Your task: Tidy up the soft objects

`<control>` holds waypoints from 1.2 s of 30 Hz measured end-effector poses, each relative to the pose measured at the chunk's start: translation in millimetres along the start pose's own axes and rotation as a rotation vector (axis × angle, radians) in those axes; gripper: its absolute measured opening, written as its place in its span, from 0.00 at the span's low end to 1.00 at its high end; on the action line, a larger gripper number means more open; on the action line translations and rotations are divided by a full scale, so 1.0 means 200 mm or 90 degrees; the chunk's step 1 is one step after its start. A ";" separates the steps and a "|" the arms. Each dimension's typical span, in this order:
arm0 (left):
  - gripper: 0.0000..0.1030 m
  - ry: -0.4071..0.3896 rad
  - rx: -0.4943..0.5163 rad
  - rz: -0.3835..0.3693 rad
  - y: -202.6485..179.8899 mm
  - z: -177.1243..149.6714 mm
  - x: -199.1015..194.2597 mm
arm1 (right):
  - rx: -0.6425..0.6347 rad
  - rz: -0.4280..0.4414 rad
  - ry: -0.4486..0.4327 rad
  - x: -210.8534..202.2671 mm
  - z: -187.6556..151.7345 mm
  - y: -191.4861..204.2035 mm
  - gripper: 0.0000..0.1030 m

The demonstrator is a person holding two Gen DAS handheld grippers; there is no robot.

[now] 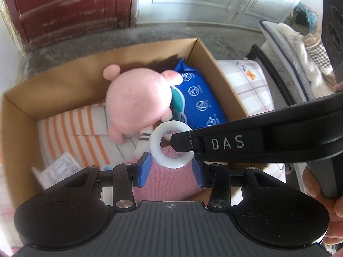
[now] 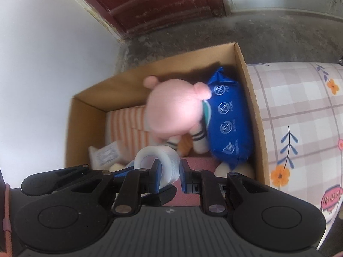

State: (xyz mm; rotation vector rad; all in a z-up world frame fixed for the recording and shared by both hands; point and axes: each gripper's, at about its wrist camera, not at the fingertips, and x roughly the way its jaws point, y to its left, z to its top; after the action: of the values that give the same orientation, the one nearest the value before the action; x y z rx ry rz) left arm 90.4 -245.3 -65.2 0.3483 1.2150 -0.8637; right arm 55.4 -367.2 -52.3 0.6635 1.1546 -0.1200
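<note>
Clamped in my right claw [image 2: 170, 176] is a roll of white tape [image 2: 157, 162], a smooth, slightly translucent ring; one blue-padded finger is sitting inside its hole and the other is pressing on the outer face, so the band is being pinched between them. I am holding it over the near end of a cardboard box [image 2: 249, 98]. From my left wrist view the same roll [image 1: 169, 144] is showing as a flat white hoop with the black tip of the right claw [image 1: 182, 142] poking into its centre. My left claw [image 1: 172, 172] is hanging just under the roll with its ribbed blue pads [image 1: 143, 172] spread apart, gripping nothing; whether they are brushing the tape I cannot tell.

Inside the box, just beyond the roll, a pink plush toy [image 1: 137, 107] is lying, round-headed and fuzzy, with small round ears and striped socks. Against its right side a glossy blue plastic pack [image 1: 199, 98] printed with white circular symbols is leaning on the box's right wall. Under the toy, orange-and-white striped cloth [image 1: 64, 128] is lying folded, and a pink knitted fabric [image 1: 169, 184] is filling the near end below my claws. A small printed white packet [image 1: 57, 169] is sitting in the near left corner.

Outside, the box is sitting against a checked cloth with orange flowers [image 2: 300, 117], on a rough grey floor [image 2: 268, 32] before a worn red door [image 2: 154, 4].
</note>
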 end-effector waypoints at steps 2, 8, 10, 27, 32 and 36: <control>0.40 0.013 -0.004 -0.007 0.02 0.00 0.05 | -0.003 -0.011 0.009 0.05 0.01 -0.02 0.19; 0.42 0.036 -0.011 -0.015 0.04 0.00 0.11 | 0.000 -0.034 0.031 0.17 0.00 -0.07 0.19; 0.42 0.037 -0.012 -0.011 0.04 -0.01 0.10 | 0.005 -0.037 0.035 0.19 -0.01 -0.08 0.21; 0.43 -0.014 -0.035 0.015 0.09 -0.17 -0.27 | 0.038 0.024 -0.073 -0.20 -0.18 -0.10 0.27; 0.46 -0.008 -0.017 0.003 0.02 -0.31 -0.42 | 0.086 0.060 -0.113 -0.44 -0.41 -0.16 0.60; 0.48 0.017 0.001 -0.006 -0.08 -0.45 -0.41 | 0.120 0.056 -0.081 -0.44 -0.61 -0.24 0.60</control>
State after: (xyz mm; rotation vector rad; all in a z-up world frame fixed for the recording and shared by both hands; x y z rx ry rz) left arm 12.2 -164.6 -18.6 0.3560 1.2415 -0.8712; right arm -98.9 -360.7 -24.3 0.8597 0.9974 -0.1950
